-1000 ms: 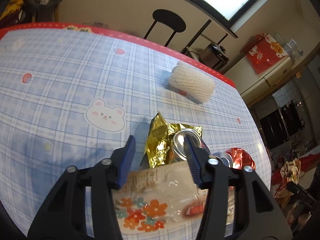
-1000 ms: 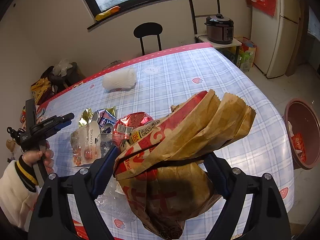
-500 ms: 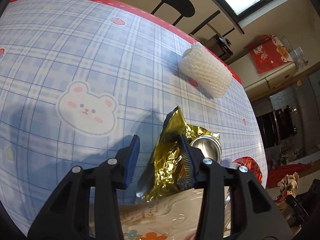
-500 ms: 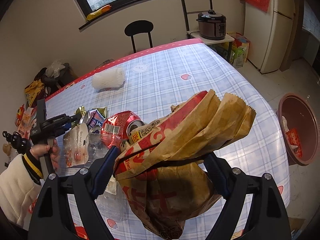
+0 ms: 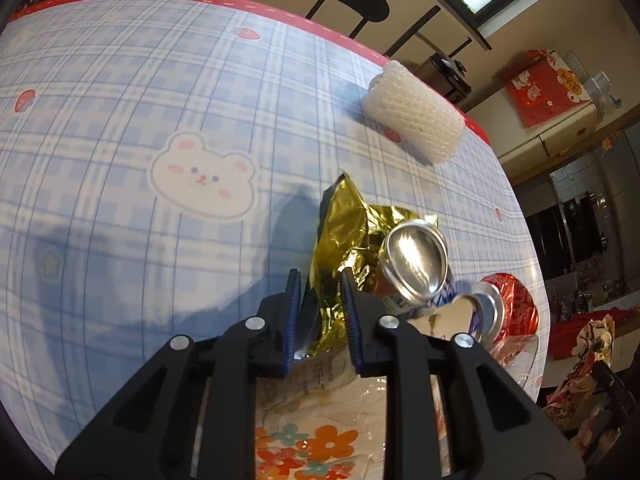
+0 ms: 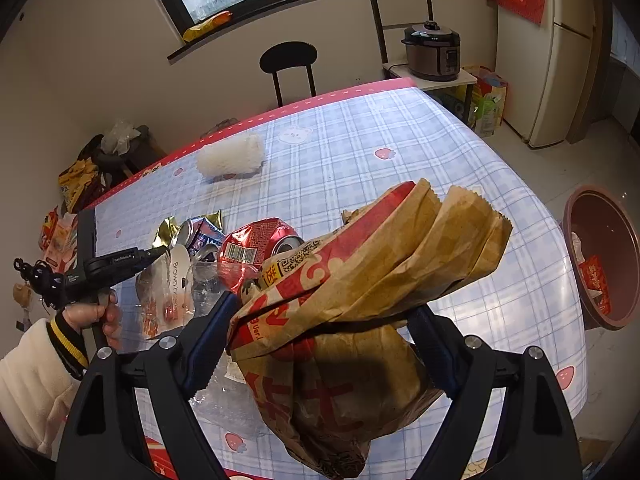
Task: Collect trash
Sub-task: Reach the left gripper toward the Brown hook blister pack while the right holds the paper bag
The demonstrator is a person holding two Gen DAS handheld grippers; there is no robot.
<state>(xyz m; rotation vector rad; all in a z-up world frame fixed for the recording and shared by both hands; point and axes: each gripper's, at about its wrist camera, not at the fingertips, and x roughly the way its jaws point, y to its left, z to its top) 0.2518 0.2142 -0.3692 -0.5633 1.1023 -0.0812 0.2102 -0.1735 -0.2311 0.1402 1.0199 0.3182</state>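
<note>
Your left gripper (image 5: 320,280) is closing its jaws around the gold foil wrapper (image 5: 344,236) on the desk (image 5: 120,100). Your right gripper (image 6: 320,320) is clamping the brown paper bag (image 6: 360,280).

Crumpled gold foil wrapper (image 5: 344,236) standing on edge mid-table, beside two crushed cans (image 5: 416,260). White foam net (image 5: 414,114) lying near far edge. Brown paper bag (image 6: 360,292) raised, bulging.

Desk (image 5: 120,92) is covered by blue plaid cloth with bear and strawberry prints, red-edged. White foam netting roll (image 5: 414,114) is laid near the far edge. Gold foil wrapper (image 5: 344,224), crushed cans (image 5: 416,260) and flowered plastic packet (image 5: 312,440) are clustered together nearer.
</note>
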